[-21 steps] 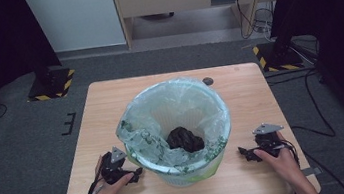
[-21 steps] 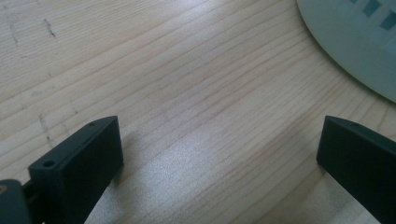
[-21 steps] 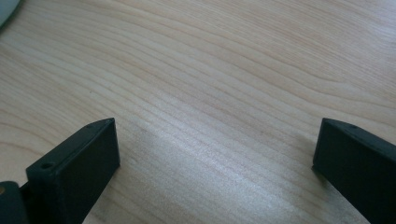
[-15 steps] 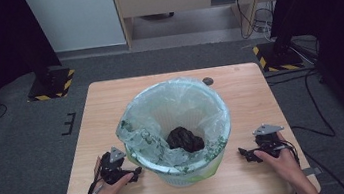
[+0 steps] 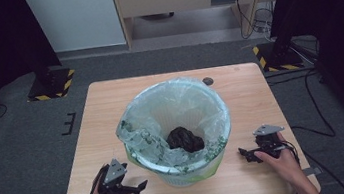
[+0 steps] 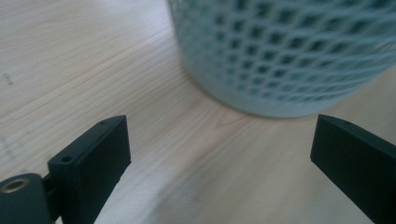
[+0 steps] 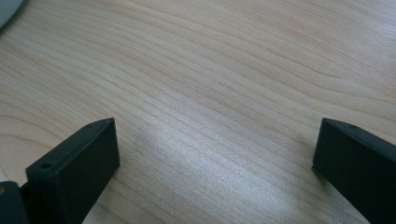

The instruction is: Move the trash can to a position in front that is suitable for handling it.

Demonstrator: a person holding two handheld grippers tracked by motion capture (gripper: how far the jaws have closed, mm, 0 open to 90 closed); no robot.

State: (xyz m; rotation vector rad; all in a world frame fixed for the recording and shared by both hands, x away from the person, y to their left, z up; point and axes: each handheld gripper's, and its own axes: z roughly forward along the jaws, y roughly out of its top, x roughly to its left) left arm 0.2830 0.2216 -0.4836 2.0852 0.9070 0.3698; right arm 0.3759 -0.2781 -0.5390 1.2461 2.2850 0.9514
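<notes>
- Pale wood worktop [image 5: 250, 96] carries a mesh bin [image 5: 182, 173] lined with a clear plastic bag [image 5: 161, 108], standing between the two tongs.
- Left tongs [image 5: 139, 186] rest near the bin's base, jaws spread wide, nothing between them.
- Right tongs [image 5: 246, 154] sit just beside the bin, jaws likewise spread, over bare wood.
- Dark crumpled lump [image 5: 184, 139] lies inside the bag.
- Small dark round object [image 5: 207, 80] lies beyond the bin, well apart from both tongs.

Even overhead light; close mesh perhaps blurred, surroundings dark.
</notes>
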